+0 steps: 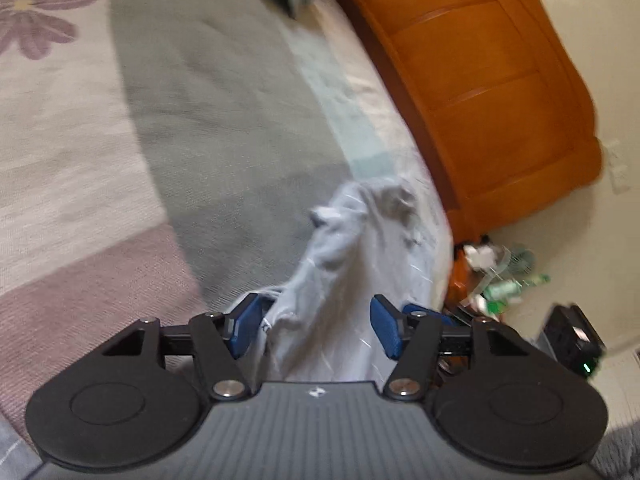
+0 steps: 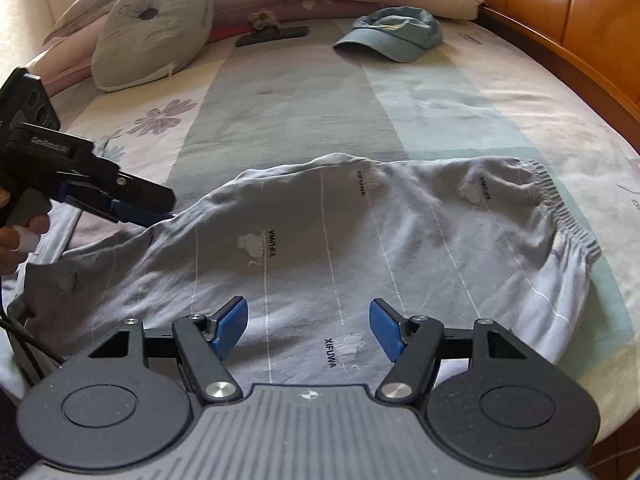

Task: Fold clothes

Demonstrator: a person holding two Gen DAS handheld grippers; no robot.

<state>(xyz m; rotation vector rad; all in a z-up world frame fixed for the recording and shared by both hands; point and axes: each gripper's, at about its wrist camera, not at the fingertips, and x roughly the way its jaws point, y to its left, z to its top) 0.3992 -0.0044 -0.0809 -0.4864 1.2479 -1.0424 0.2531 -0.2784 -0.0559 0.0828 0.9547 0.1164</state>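
Trousers (image 2: 360,248) lie spread across the bed (image 2: 500,100). Right gripper (image 2: 308,330) hovers with fingers apart; left gripper (image 1: 316,330), fingers apart around cloth, could bunch it if lifted unevenly.

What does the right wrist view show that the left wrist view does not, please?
Only the right wrist view shows the light blue cap, the grey round cushion, the dark flat object near the pillows, and the left gripper from outside, reaching the garment's edge. Only the left wrist view shows the clutter of green and white items on the floor and the full orange wooden bed frame. Both share the grey printed garment on the floral bedsheet, with each view's own gripper open.
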